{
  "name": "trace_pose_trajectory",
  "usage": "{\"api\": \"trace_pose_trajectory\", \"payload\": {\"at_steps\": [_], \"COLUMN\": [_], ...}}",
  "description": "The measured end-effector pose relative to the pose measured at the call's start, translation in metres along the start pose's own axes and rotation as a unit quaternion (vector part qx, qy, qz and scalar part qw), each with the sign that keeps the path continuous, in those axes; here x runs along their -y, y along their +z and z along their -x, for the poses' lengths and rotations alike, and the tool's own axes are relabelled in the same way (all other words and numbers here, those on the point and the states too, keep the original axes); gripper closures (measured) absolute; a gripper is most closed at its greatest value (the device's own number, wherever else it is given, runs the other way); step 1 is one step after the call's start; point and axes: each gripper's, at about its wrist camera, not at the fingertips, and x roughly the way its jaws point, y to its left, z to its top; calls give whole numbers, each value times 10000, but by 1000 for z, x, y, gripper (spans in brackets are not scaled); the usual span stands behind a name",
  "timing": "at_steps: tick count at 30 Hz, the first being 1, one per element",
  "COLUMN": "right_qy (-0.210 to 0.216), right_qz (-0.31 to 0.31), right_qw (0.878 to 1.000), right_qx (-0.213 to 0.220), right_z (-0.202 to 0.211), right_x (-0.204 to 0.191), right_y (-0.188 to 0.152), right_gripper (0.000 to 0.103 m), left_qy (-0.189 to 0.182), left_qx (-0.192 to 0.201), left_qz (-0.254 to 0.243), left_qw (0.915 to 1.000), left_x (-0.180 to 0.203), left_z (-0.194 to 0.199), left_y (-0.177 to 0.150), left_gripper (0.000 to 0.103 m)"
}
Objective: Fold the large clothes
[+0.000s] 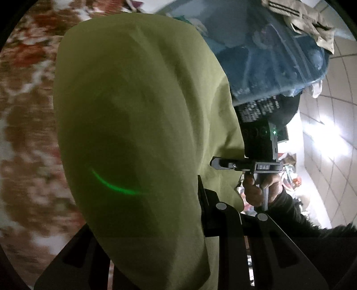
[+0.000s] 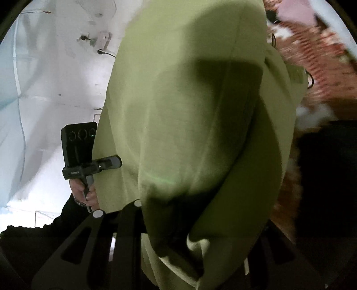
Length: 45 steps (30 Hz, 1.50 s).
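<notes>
A large olive-green garment hangs in the air and fills most of both views. My left gripper is shut on its top edge; the cloth drapes over the fingers and hides the tips. My right gripper is shut on the garment's other edge, its tips also buried in cloth. In the left wrist view the right gripper shows at the right, pinching the cloth. In the right wrist view the left gripper shows at the left, pinching the cloth.
A red, brown and white patterned rug lies below, and also shows in the right wrist view. A blue heap of clothes with a beige striped garment sits beyond. White tiled floor and a white wall lie to the sides.
</notes>
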Motion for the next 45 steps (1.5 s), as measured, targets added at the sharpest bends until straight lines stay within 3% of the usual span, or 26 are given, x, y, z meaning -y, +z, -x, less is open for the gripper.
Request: {"api": "trace_pose_trajectory", "payload": {"at_steps": [4,9,12,17,21,24,26,28,31,35,36,38,39,41,44,45], "right_qy": [-118,-258,-341,-187,275,267,275,171,-315,-1126,-1298,-2044,-2437,-2550,-2762,-2888], "right_qz": [4,-190,-269,-370,-238,-116,-196,-316,-376,-344,-359,-537,-653,-801,-438,-242], "right_qw": [9999,9985,9968,9960,9982,9988,9988,9988,9986,9930,9909,9773,9675,9614,9499,9426], "right_qx": [-21,-447,-668,-793,-484,-384,-358,-318,-171,-111,-74,126,187,649,1395,1661], "right_z": [105,168,171,136,122,118,122,135,156,186,194,214,223,240,244,240], "right_x": [51,109,148,247,277,285,293,301,300,300,300,297,292,266,197,169], "right_y": [-10,-32,-43,-73,-85,-86,-90,-91,-92,-104,-109,-118,-120,-130,-124,-119], "right_gripper": [79,79,79,77,70,63,56,50,42,41,41,41,41,41,34,23], "left_qy": [-214,-255,-154,127,170,274,385,402,644,1185,1488,2005,2493,3222,3340,3297], "left_qx": [67,-8,-181,-425,-235,-172,-215,-219,-180,-202,-209,-165,-79,192,638,704], "left_qz": [181,622,756,990,778,864,1022,1156,1011,781,589,248,-82,-855,-1637,-1779], "left_qw": [9996,9977,9969,9941,9965,9957,9938,9922,9926,9897,9869,9792,9684,9426,9260,9245], "left_x": [70,112,106,38,15,8,6,9,15,17,24,37,47,79,126,139], "left_z": [-68,-142,-188,-259,-264,-264,-264,-261,-254,-225,-215,-204,-194,-178,-171,-175], "left_y": [0,-13,-32,-65,-73,-77,-80,-81,-80,-80,-80,-78,-79,-82,-95,-99], "left_gripper": [80,80,79,76,64,45,26,22,20,15,14,14,14,13,8,8]}}
